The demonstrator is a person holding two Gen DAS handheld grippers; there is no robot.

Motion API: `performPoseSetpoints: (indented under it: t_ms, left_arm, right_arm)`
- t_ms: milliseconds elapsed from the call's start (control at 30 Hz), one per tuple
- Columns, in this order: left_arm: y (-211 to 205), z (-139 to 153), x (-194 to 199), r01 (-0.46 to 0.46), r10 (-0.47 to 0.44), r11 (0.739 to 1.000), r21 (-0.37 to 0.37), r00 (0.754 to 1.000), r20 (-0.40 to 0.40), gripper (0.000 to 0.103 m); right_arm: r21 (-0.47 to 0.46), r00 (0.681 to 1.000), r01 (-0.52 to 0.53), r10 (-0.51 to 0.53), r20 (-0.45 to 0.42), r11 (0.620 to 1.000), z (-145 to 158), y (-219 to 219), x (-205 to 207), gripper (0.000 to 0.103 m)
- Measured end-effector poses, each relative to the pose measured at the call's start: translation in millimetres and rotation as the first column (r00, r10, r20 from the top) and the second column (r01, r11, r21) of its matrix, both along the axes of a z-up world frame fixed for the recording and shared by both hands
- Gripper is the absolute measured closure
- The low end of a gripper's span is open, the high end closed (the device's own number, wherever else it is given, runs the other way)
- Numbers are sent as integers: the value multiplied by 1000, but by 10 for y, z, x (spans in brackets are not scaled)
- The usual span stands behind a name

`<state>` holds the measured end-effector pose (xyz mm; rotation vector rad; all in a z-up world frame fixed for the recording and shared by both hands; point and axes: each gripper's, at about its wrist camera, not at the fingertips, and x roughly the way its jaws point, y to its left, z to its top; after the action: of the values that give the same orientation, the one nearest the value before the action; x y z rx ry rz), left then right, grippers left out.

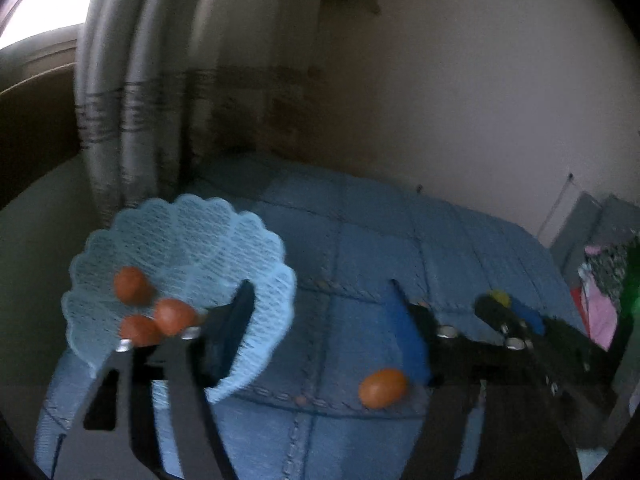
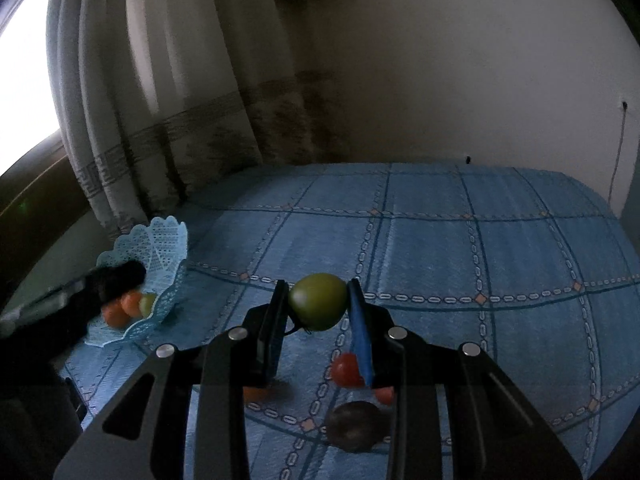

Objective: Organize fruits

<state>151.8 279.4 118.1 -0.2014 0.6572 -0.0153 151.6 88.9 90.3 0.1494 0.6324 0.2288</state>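
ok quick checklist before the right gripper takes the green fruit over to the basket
1. Grip on the green fruit: ok, the right gripper has it between both fingers, lifted off the cloth.
2. Room in the basket: ok, a few orange fruits sit low on one side, the rest is free.
3. Path to the basket: not ok, the left gripper is at its near rim, one finger over the edge.
4. Left gripper empty: ok, jaws open, nothing between them.
5. Basket steady: cannot tell, it looks tilted in the right wrist view.
6. Fruit left on the cloth: not ok, an orange one and others remain.
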Motion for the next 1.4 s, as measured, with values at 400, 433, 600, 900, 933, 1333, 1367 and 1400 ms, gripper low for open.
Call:
performPoseSetpoints:
  t_ms: [400, 433, 600, 900, 933, 1333, 1367, 1400]
  left_arm:
    - [-583, -685, -209, 161, -163, 987, -23, 969, -188, 32]
    - [-597, -720, -227, 162, -164, 986, -25, 967, -197, 32]
    - [-688, -748, -333, 175, -178, 984, -30, 964, -195, 32]
    - [-979, -818, -470, 262, -264, 964, -36, 941, -214, 33]
    - [-1010, -820, -442, 268, -269, 963, -35, 938, -217, 33]
    - [-1280, -876, -540, 373, -373, 927, -47, 900, -224, 70]
    - [-1265, -872, -541, 370, -372, 928, -52, 901, -222, 70]
    - [-1242, -863, -544, 364, -366, 930, -51, 904, -221, 70]
  right_arm:
    - [57, 999, 47, -45, -30, 997, -101, -328, 75, 73]
    - [63, 998, 51, -49, -29, 997, -95, -352, 76, 73]
    - [71, 999, 45, -43, -25, 996, -84, -367, 53, 73]
    - [88, 999, 48, -46, -26, 995, -66, -403, 35, 73]
    - [88, 999, 48, -46, -26, 995, -66, -405, 37, 73]
    - [72, 999, 30, -27, -36, 997, -99, -353, 54, 73]
    - [69, 999, 27, -24, -37, 997, -103, -344, 56, 73]
    - [66, 999, 23, -20, -38, 998, -110, -332, 56, 73]
